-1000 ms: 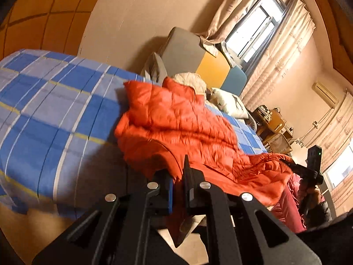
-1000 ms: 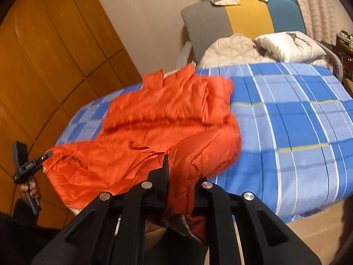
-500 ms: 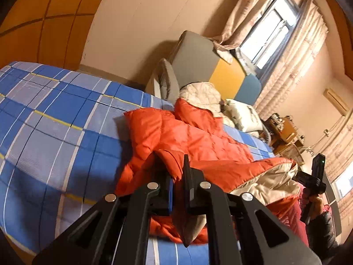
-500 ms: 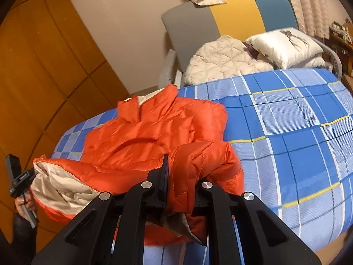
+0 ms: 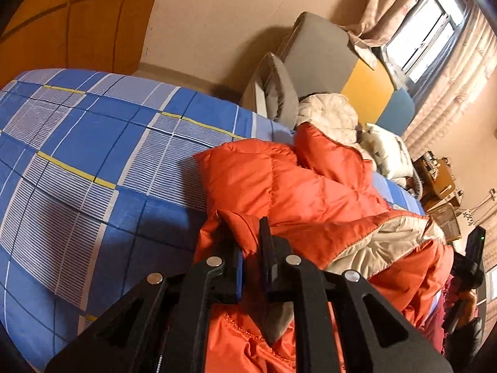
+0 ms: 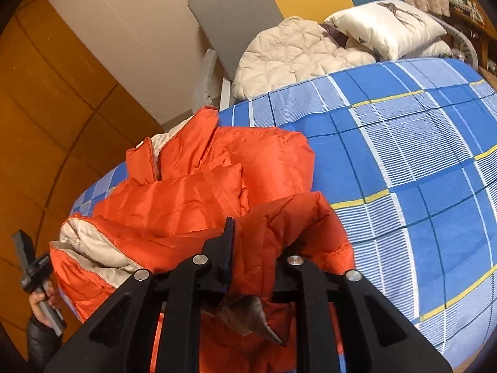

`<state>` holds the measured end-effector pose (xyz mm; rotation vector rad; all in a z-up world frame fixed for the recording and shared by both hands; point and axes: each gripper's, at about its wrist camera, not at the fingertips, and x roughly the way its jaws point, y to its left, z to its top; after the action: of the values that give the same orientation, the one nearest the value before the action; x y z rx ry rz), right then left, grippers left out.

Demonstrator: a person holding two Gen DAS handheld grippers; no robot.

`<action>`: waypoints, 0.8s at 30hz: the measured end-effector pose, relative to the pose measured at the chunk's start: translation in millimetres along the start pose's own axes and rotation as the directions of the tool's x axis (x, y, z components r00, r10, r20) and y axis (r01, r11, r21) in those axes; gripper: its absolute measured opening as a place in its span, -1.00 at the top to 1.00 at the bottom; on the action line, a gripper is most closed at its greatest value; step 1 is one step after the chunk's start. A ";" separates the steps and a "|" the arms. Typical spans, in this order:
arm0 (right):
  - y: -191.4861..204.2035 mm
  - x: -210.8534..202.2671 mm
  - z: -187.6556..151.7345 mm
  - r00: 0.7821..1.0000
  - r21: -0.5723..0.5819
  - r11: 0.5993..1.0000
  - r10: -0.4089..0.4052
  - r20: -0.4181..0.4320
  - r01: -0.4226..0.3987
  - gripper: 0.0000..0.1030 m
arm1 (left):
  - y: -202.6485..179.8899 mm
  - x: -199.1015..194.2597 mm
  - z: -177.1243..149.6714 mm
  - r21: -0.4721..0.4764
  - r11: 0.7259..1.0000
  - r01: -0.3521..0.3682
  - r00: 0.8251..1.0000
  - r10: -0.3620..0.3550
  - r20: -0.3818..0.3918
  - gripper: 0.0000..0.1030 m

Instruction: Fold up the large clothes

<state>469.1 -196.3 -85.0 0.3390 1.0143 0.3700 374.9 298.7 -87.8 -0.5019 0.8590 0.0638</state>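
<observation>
With the orange jacket folded over itself on the bed ahead of the fingers, the left gripper and right gripper, jaws opening with hem fabric between them, should release together so the 2 corners land even

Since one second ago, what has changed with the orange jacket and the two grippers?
Both grippers carried the hem of the orange jacket up the bed, folding the lower half over the upper half, so the beige lining now faces up. The left gripper and right gripper are now opening, with cloth between their jaws. The bed, quilt and pillow stayed in place.
</observation>
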 end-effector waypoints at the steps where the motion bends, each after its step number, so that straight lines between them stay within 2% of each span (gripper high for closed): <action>1: -2.3 0.6 2.2 1.000 0.022 1.000 0.019 0.001 -0.019 0.40 | 0.2 1.4 1.3 -0.005 1.000 -0.001 1.000 0.001 -0.005 0.75; 3: -7.4 -1.4 6.9 0.997 0.081 0.993 0.082 0.009 -0.082 0.13 | 1.8 0.4 3.2 -0.014 1.000 -0.002 1.000 0.002 -0.011 0.62; 5: -10.5 -5.4 11.0 0.990 0.128 0.982 0.135 0.030 -0.138 -0.35 | 3.5 -4.5 3.5 -0.018 1.000 0.008 1.000 -0.008 -0.004 0.44; 7: -9.2 -10.7 14.5 0.987 0.142 0.977 0.151 0.054 -0.157 -0.40 | 5.3 -10.0 4.2 -0.030 0.999 0.031 1.000 -0.031 -0.001 0.15; 9: -9.0 -14.7 16.9 0.981 0.161 0.969 0.180 0.070 -0.189 -0.54 | 6.9 -23.2 6.2 -0.039 0.999 0.015 0.998 -0.013 0.053 -0.50; 10: -8.9 -17.7 17.7 0.979 0.167 0.966 0.186 0.081 -0.197 -0.63 | 8.6 -31.3 8.1 -0.046 0.999 0.021 0.996 -0.017 0.088 -0.55; 12: -7.8 -27.1 19.3 0.974 0.162 0.964 0.195 0.113 -0.212 -0.63 | 13.0 -42.8 12.6 -0.065 0.997 0.038 0.993 -0.030 0.117 -0.58; 14: -8.9 -39.5 19.4 0.966 0.168 0.957 0.213 0.147 -0.237 -0.75 | 18.5 -54.4 13.7 -0.070 0.997 0.033 0.989 -0.023 0.143 -0.58; 18: -12.4 -64.6 10.6 0.960 0.122 0.965 0.207 0.186 -0.232 -0.76 | 28.9 -69.3 0.8 -0.030 0.999 0.028 0.987 -0.023 0.159 -0.62; 22: -16.7 -66.5 -13.0 0.986 0.022 0.995 0.095 0.140 -0.099 -0.76 | 36.0 -67.0 -27.0 0.059 0.998 0.031 0.992 -0.038 0.117 -0.63; 24: -20.1 -58.4 -24.3 0.994 -0.022 1.000 0.019 0.104 -0.017 -0.76 | 35.7 -58.3 -41.2 0.123 0.992 0.009 0.996 -0.019 0.085 -0.63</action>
<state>423.0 -238.0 -61.5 0.3450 0.9053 0.3753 298.2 320.2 -81.4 -0.3876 0.7702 0.0197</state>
